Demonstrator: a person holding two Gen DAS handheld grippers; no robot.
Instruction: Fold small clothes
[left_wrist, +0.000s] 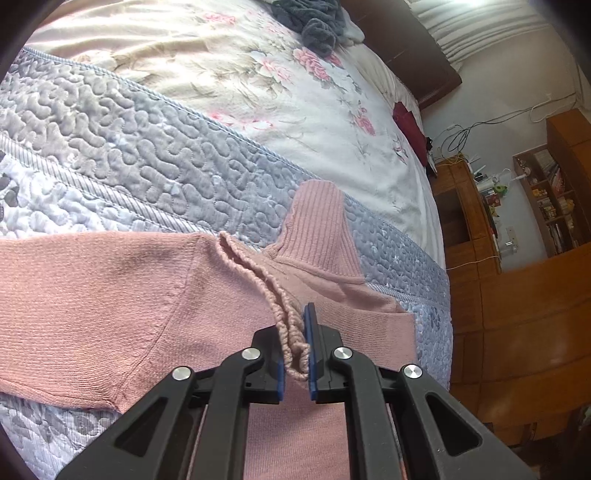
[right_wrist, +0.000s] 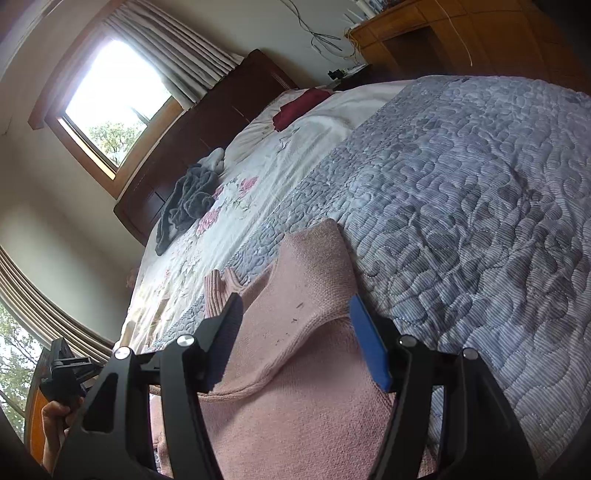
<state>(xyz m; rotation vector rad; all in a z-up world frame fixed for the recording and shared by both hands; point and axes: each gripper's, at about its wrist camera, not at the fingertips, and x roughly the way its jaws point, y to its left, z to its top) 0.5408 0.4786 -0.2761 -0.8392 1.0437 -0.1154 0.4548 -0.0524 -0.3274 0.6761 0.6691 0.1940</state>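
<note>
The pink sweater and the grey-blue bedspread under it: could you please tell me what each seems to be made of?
The pink sweater looks like soft matte knit yarn, possibly wool or acrylic: fine stitches, a ribbed collar and a chunky edge pinched in the left gripper. The bedspread seems quilted woven fabric, padded, with stitched puffy curving patterns and a faint sheen.

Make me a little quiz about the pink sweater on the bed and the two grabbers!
1. True or false: the left gripper is pinching a knitted edge of the pink sweater.
2. The right gripper is: A) wide open over the sweater, B) shut on the dark grey garment, C) out of view.
3. Fill in: the sweater lies on a blue-grey ____.

Key: 1 true; 2 A; 3 quilt.
</note>
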